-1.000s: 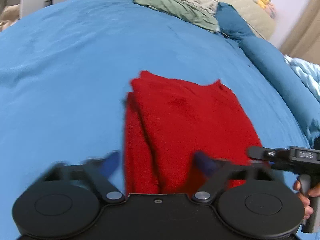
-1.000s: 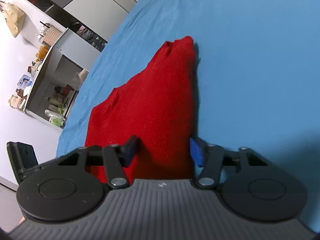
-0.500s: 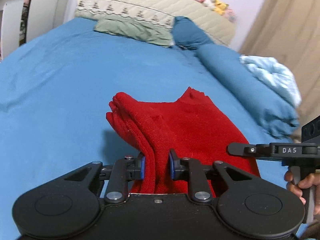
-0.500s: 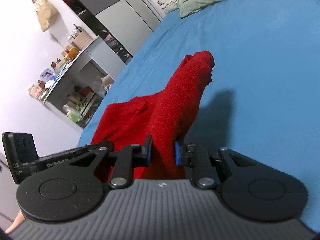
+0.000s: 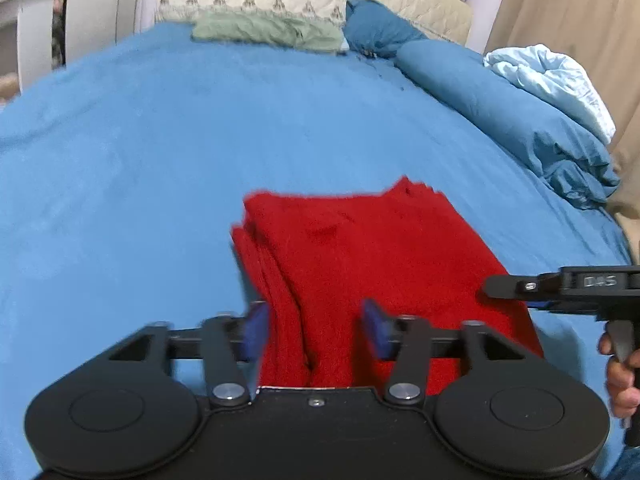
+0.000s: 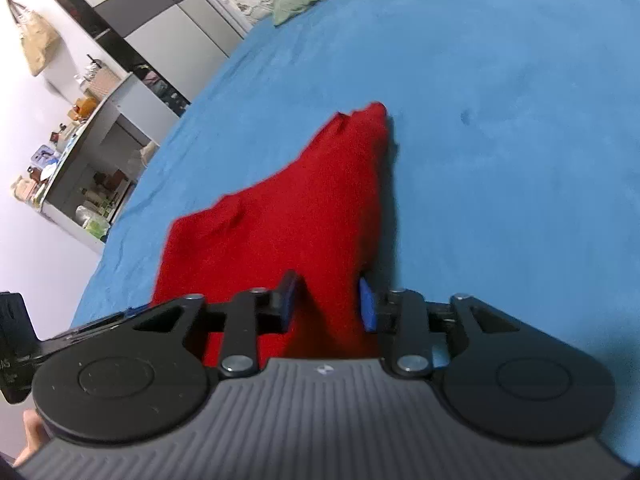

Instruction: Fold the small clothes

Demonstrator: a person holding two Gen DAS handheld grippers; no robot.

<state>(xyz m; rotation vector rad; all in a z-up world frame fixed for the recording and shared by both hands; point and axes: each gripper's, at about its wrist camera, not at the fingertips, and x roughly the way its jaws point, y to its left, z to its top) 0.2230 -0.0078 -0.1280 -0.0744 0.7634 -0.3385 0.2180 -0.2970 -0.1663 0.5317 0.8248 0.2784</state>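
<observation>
A folded red garment (image 5: pixel 372 256) lies flat on the blue bed sheet (image 5: pixel 160 152). My left gripper (image 5: pixel 316 330) is open, its blue pads either side of the garment's near left edge without squeezing it. My right gripper (image 6: pixel 326 306) is open too, straddling the garment's near right edge (image 6: pixel 304 216). The right gripper also shows at the right side of the left wrist view (image 5: pixel 560 284), level with the cloth's right edge. The near edge of the garment is hidden behind both gripper bodies.
A green pillow (image 5: pixel 268 32) and blue pillow (image 5: pixel 376 28) lie at the headboard. A rolled blue duvet (image 5: pixel 512 116) with light blue bedding (image 5: pixel 560 80) runs along the right. A shelf with clutter (image 6: pixel 80 168) stands beyond the bed's left side.
Half a second ago both grippers were shut on the garment's near edge, holding it raised. Now both are open and the garment lies flat on the sheet.
</observation>
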